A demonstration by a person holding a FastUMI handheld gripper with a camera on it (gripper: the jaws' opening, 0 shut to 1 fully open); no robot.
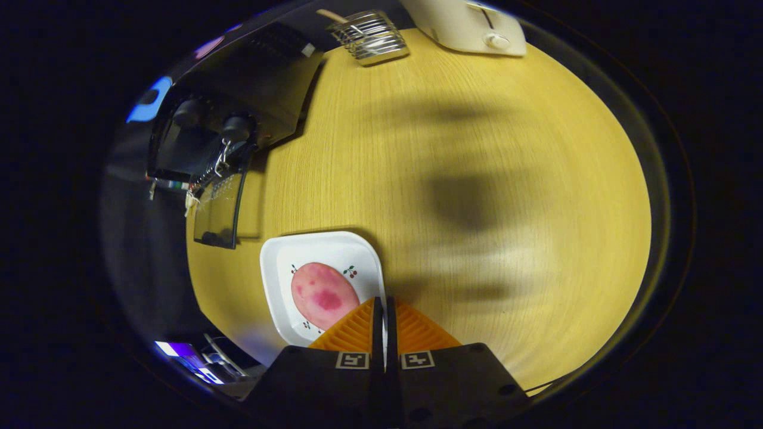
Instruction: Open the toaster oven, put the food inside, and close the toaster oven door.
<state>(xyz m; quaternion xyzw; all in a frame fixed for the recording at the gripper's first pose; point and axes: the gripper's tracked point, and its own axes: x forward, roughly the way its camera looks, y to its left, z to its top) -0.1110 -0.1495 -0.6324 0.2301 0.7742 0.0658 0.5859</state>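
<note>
Fingers pressed together, empty, over white plate rim. Potato looks firm, smooth, rollable; I'd pinch mid-body.

My plate is white with small red-and-green cherry prints; the food on it is pink with darker magenta blotches. The tabletop is yellow woodgrain. The toaster oven is black, the toaster cream, the rack silvery.
</note>
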